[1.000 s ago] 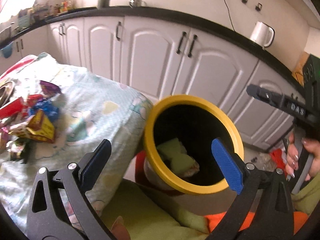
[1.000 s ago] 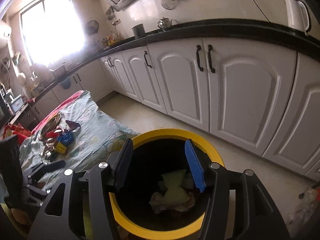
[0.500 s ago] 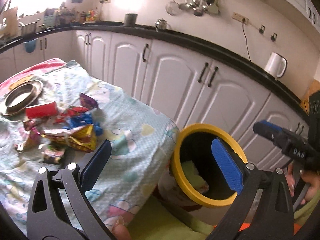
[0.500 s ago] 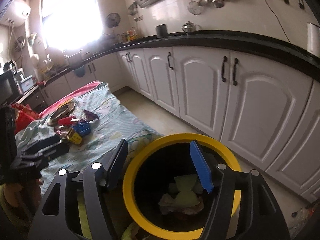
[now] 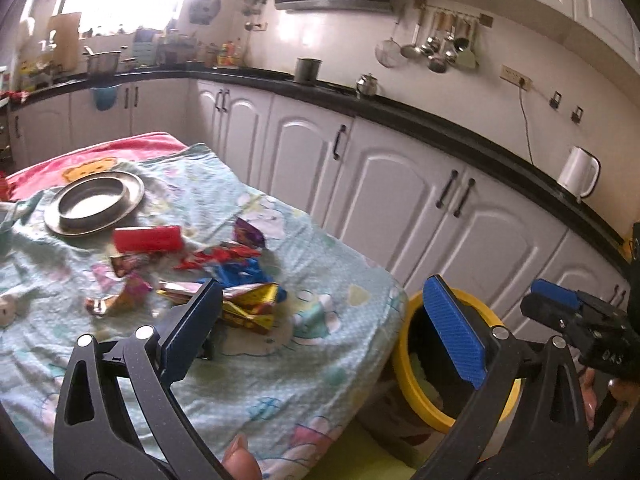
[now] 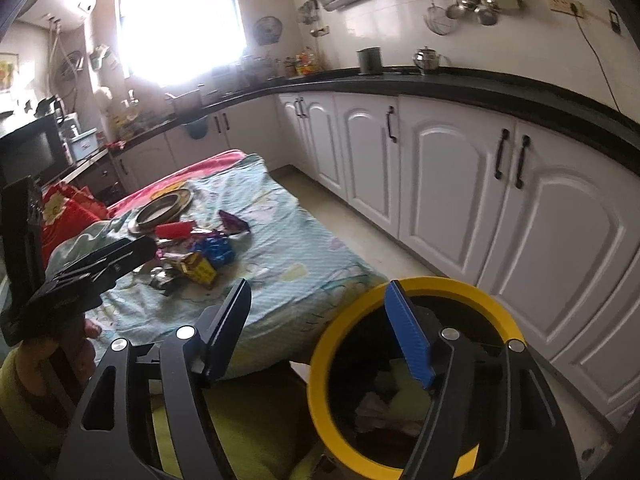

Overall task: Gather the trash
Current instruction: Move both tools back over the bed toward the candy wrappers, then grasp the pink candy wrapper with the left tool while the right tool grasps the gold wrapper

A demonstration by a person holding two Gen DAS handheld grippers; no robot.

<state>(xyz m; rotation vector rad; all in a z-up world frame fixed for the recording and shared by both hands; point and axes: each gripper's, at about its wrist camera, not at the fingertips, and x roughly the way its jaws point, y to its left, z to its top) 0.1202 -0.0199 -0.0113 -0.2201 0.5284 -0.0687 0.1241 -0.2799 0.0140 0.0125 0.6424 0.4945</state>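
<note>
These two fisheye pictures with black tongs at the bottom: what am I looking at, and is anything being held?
No robot: a person holds a hand tool in each hand, each with a camera looking along its jaws. One picture looks past the left gripper, the other past the right gripper. On the bed's blue sheet lie crumpled wrappers and a metal plate. Beside it stands a yellow-rimmed bin with trash inside. Both jaws are empty; the right ones are opening.
</note>
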